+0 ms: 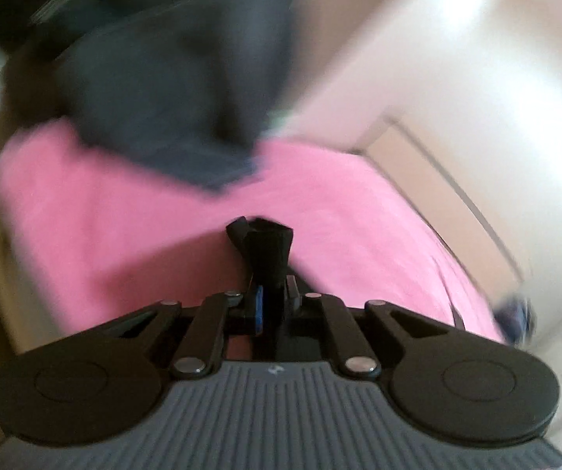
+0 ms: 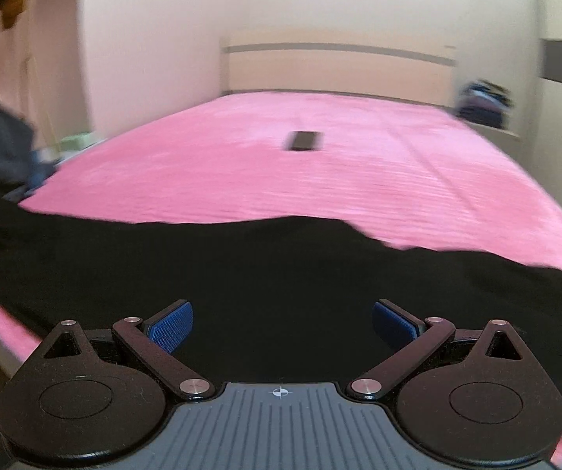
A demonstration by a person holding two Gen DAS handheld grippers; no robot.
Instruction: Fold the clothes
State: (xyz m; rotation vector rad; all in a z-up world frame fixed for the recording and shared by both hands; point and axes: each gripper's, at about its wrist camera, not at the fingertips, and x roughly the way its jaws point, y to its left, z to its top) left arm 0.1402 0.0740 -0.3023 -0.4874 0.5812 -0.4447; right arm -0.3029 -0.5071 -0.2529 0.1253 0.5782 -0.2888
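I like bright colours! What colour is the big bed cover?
Pink bed cover, clearest in the right wrist view.

Bed cover (image 2: pixel 241 164): pink cloth, matt, fine ribbed nap. Black garment (image 2: pixel 241 274): soft matt cloth, no sheen. Dark grey garment (image 1: pixel 171 90): matt cloth, blurred. Right gripper (image 2: pixel 282 327): matt black plastic links, bright metal rivets, blue textured pads (image 2: pixel 171 327). Headboard (image 2: pixel 339 70): smooth pale wood-look panel.
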